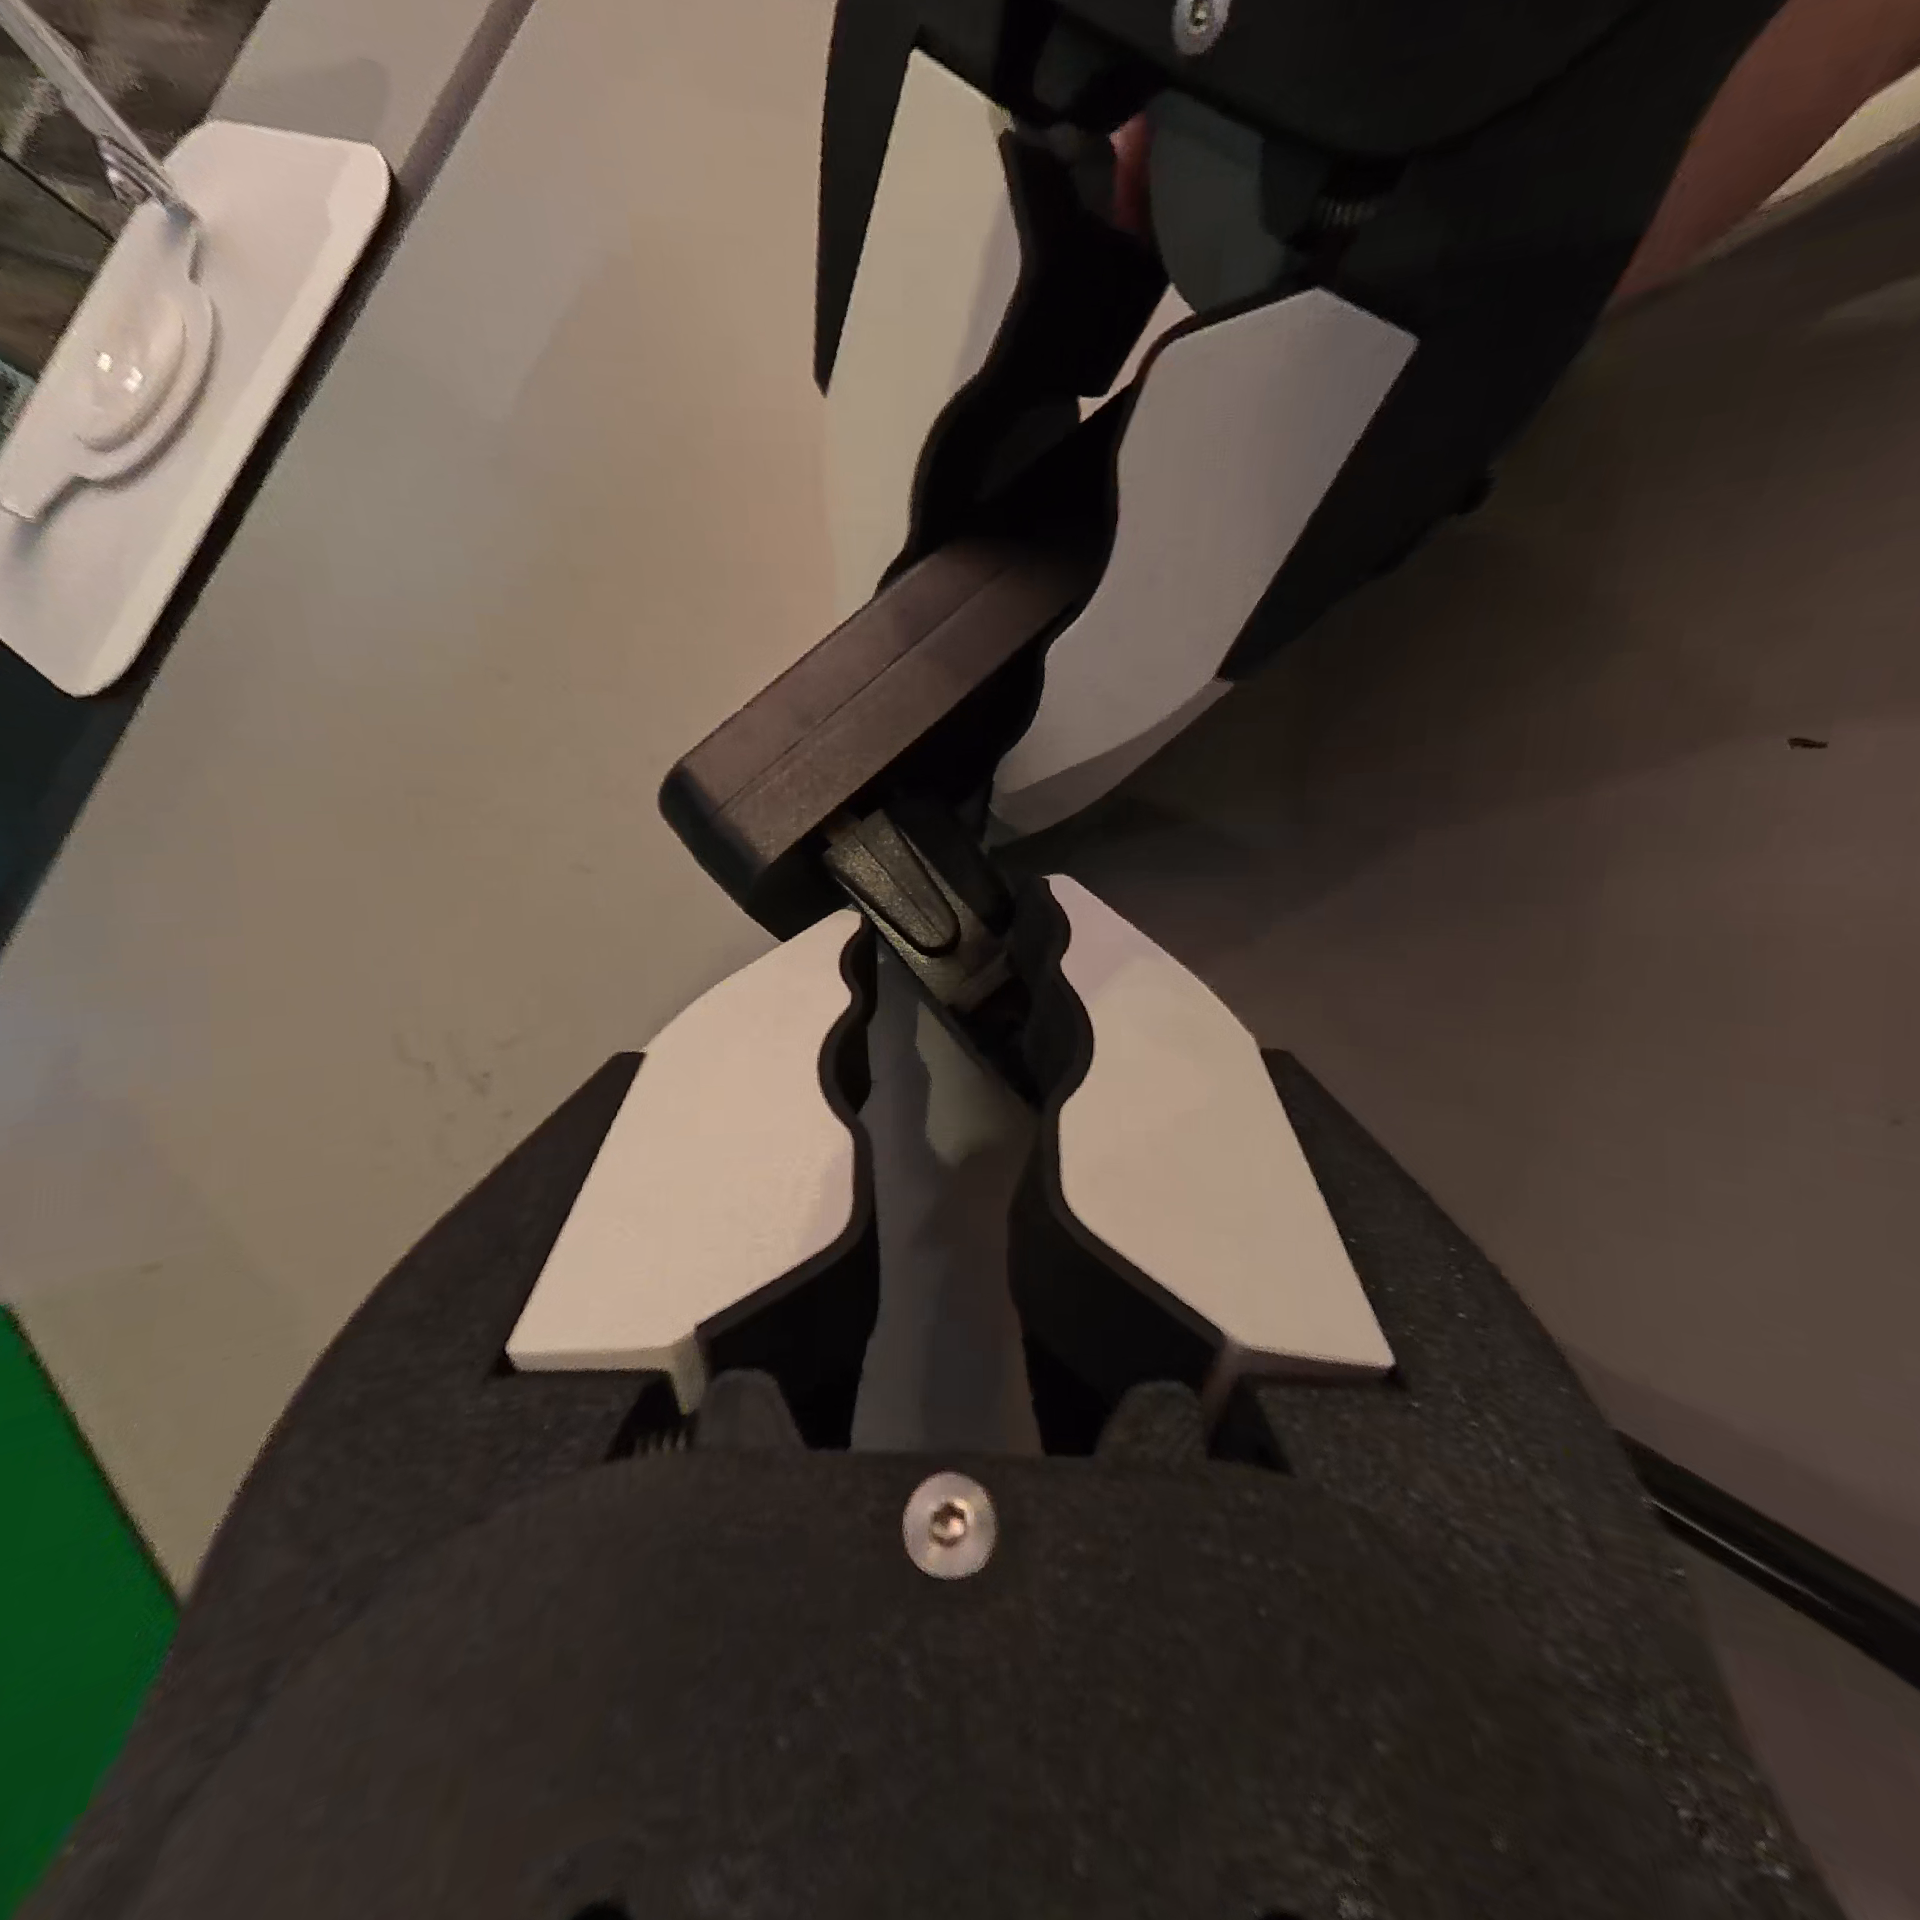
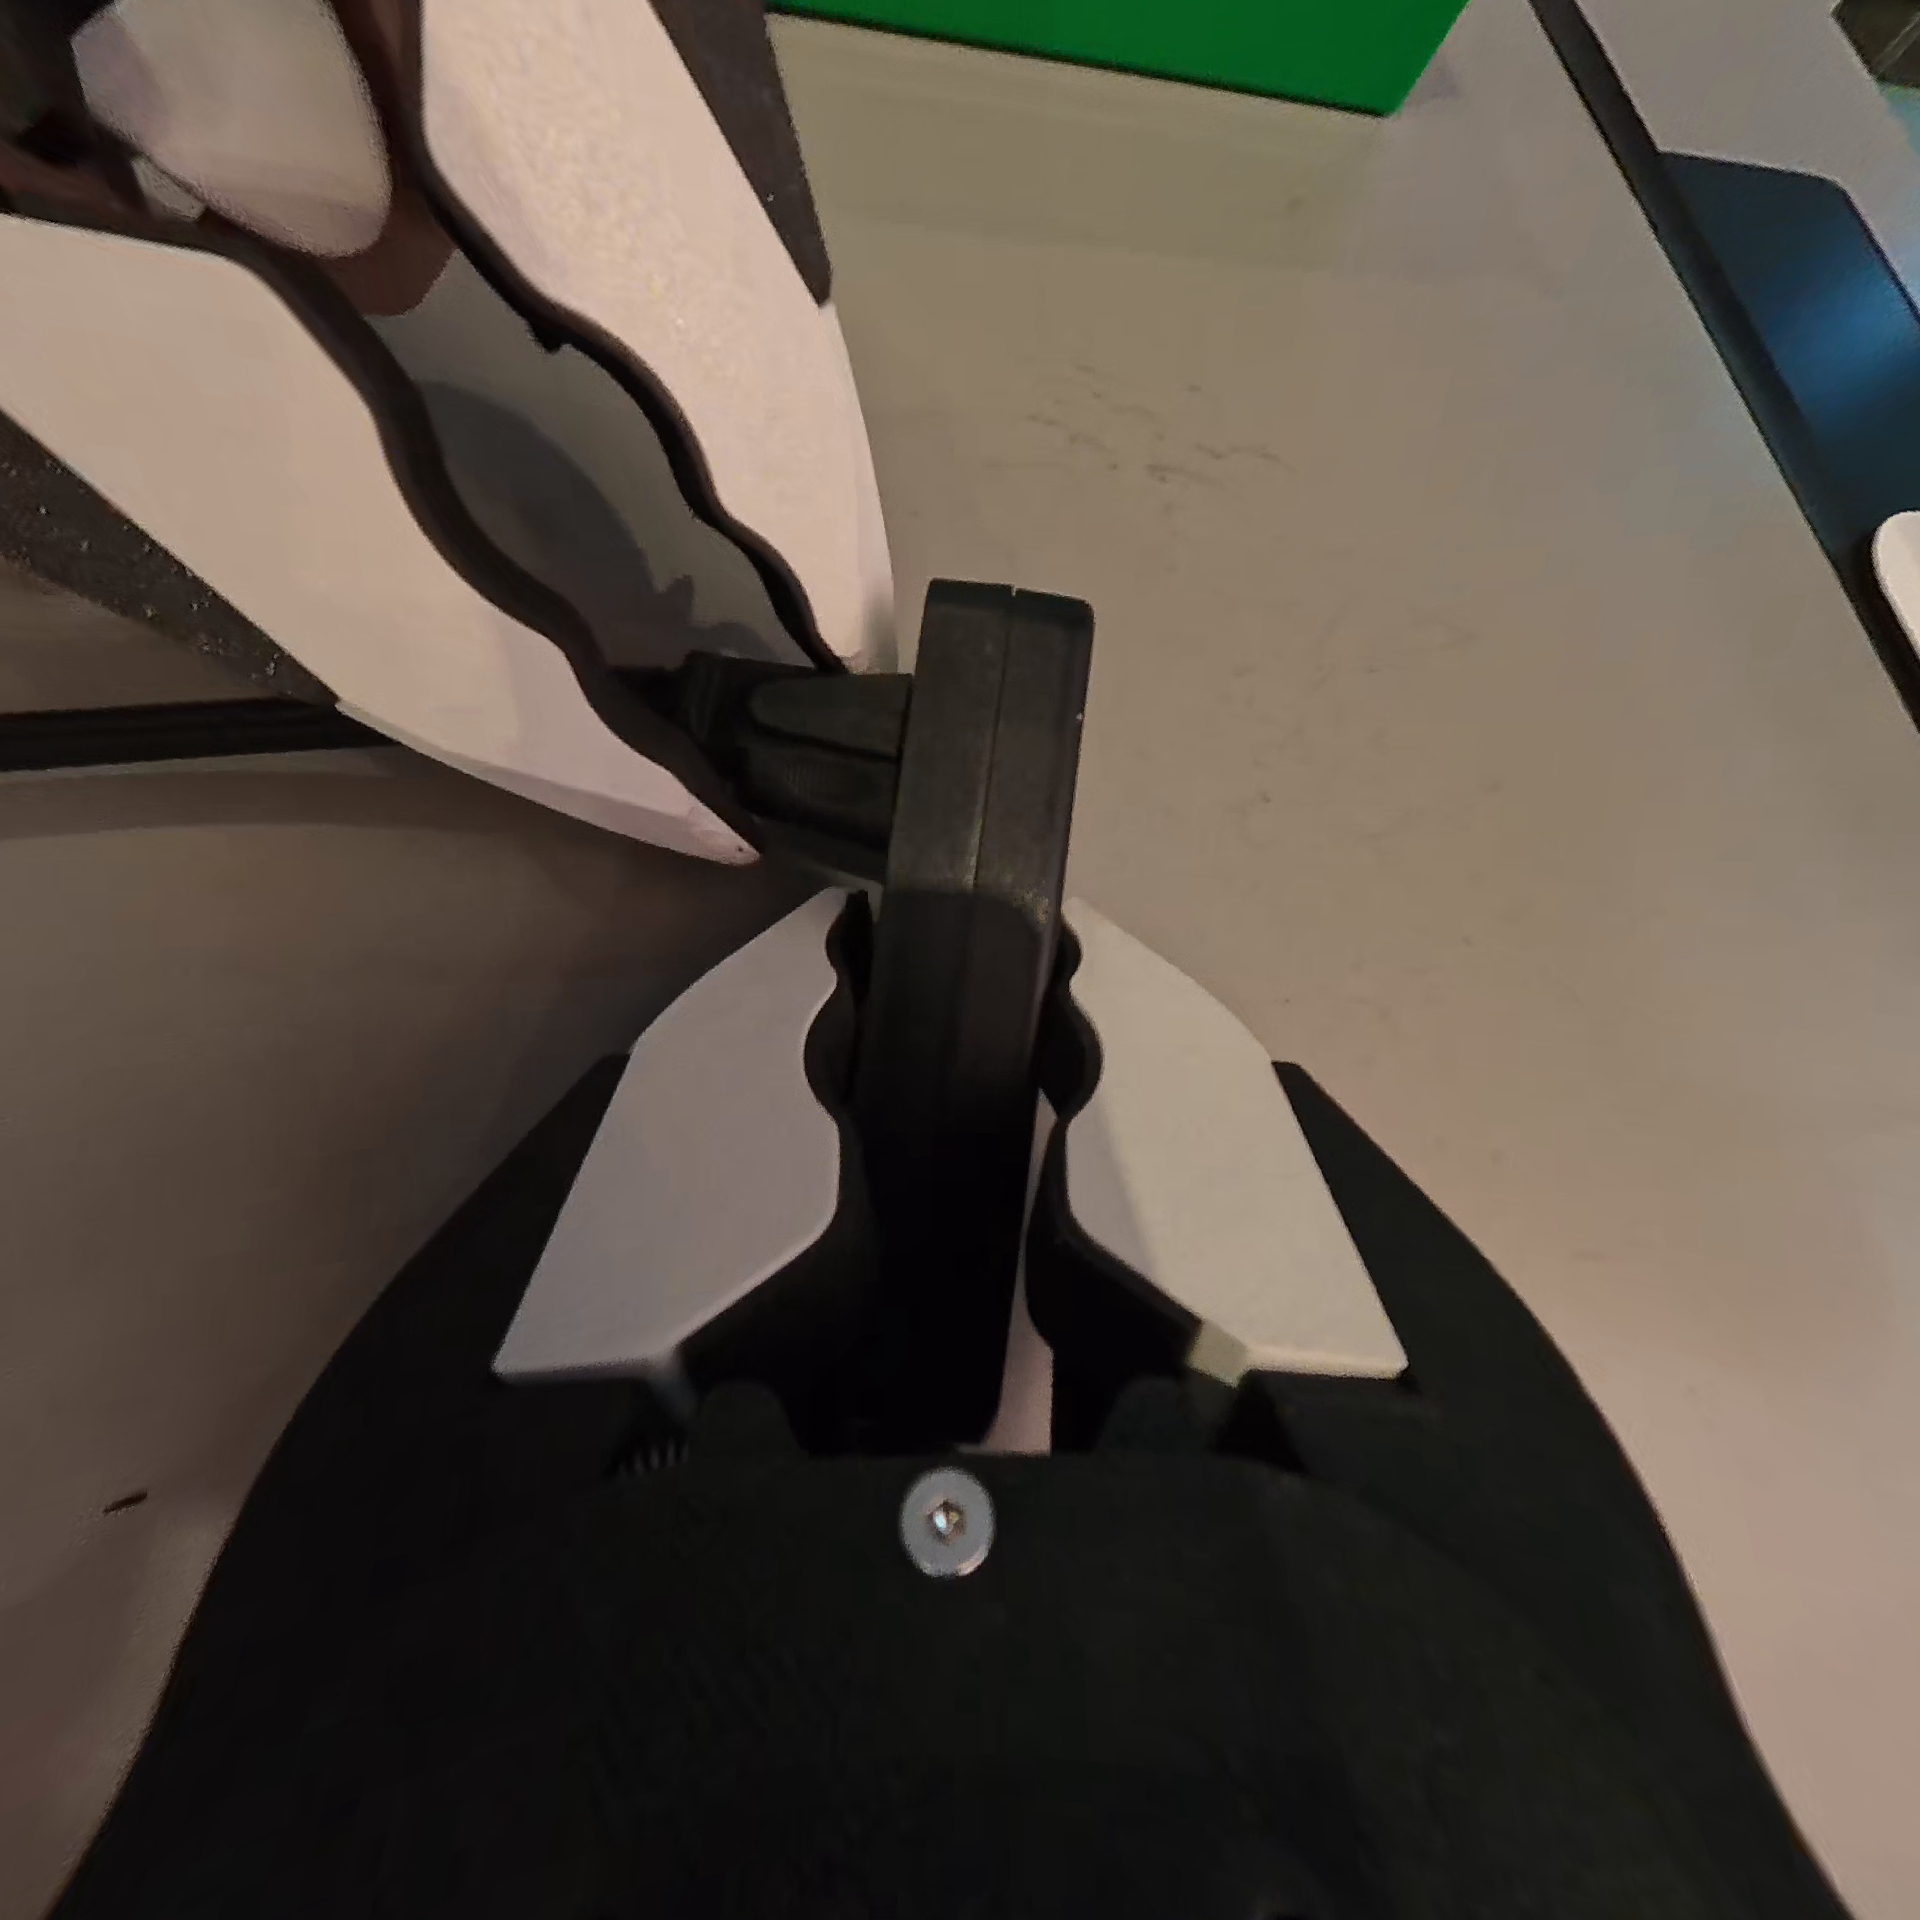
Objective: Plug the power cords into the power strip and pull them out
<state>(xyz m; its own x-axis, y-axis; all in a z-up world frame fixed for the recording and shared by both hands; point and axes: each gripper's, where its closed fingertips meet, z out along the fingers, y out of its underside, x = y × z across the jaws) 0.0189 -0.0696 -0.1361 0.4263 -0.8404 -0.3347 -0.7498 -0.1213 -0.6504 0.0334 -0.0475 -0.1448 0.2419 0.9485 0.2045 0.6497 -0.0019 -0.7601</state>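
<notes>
**Plug seated in the black block, both tongs clamped**

You are gripping the black power strip (image 2: 977, 831) with your right tongs (image 2: 951, 935), which are clamped on its lower end and holding it upright above the counter (image 2: 1351, 520). Your left tongs (image 1: 951, 935) are closed on the power cord (image 1: 914, 894) at its plug, right where it is meeting the face of the strip. In the right wrist view the plug body is sitting against the strip's left face with no gap showing, so it is looking plugged in; I cannot tell whether you are finishing the push or starting the pull. At least one pull-out is remaining, and any other cords are out of sight.

The strip is showing as a compact, matte black block with rounded corners and a seam along its narrow edge. The plug is black and moulded, with a ribbed grip, and its black cable is trailing off to the left across the counter. A green panel (image 2: 1122, 42) is lying at the far edge.
</notes>
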